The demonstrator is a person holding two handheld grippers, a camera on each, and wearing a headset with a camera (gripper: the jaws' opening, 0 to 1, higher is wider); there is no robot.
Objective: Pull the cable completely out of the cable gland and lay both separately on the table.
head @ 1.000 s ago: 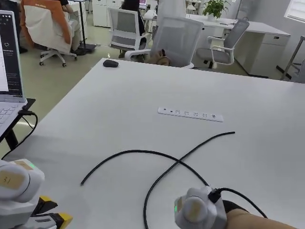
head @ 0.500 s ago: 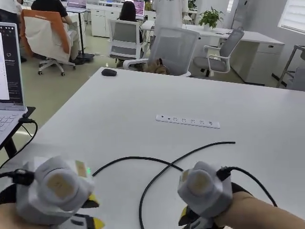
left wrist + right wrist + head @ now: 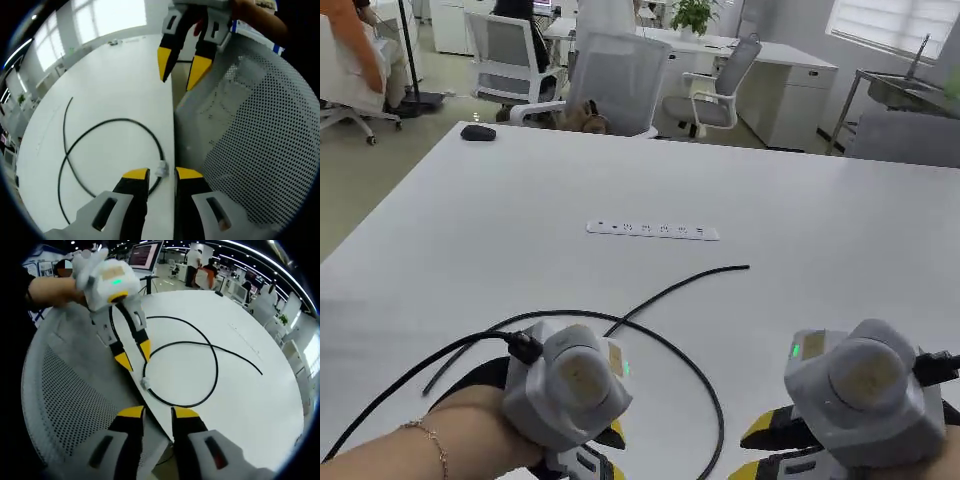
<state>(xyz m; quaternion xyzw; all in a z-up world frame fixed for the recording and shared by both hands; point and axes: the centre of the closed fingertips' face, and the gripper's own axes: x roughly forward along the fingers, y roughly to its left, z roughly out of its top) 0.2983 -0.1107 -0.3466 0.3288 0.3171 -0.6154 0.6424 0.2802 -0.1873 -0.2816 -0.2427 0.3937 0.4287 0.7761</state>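
Observation:
A long black cable (image 3: 670,290) lies in a crossed loop on the white table (image 3: 790,210). A small white cable gland (image 3: 146,384) sits on the cable close to the near table edge, and it appears as the gland (image 3: 161,169) just beyond my left gripper's (image 3: 162,175) tips. Those jaws stand slightly apart with nothing held. My right gripper (image 3: 157,412) is open as well and points at the gland from the other side. In the head view the left gripper (image 3: 600,450) and right gripper (image 3: 755,450) face each other low over the near edge.
A white power strip (image 3: 650,230) lies mid-table and a black mouse (image 3: 478,132) sits at the far left edge. A grey mesh chair back (image 3: 250,140) stands right against the near table edge. Office chairs and desks stand beyond the table.
Both grippers have come up along the near edge and shifted right, and they now face each other. The head camera has swung right. The cable lies as before.

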